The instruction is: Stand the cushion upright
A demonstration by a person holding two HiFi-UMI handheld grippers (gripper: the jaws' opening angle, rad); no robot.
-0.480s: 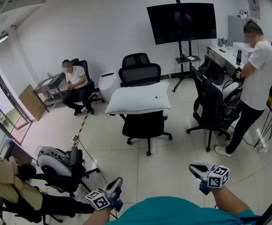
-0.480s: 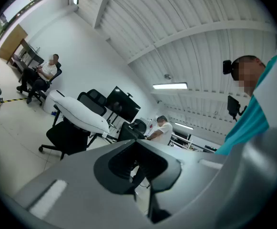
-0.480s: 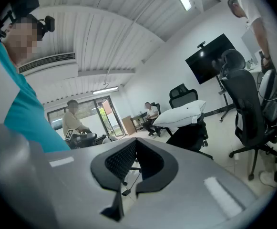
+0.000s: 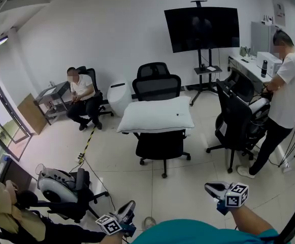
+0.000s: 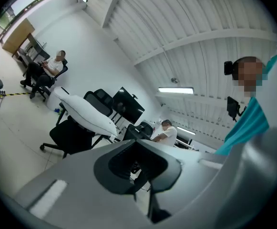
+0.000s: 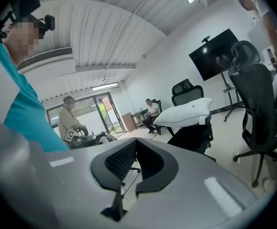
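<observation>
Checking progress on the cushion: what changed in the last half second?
Little: the whole room slid slightly right in the head view, so the camera turned. The cushion still lies flat on the chair; the left gripper and right gripper stay shut, empty, far from it.

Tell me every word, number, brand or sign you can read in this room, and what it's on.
No text here can be read.
Sheet on the wall: too small to read.
Television: dark screen, nothing showing.
Left marker cube and right marker cube: black-and-white square patterns, no letters or numbers.
</observation>
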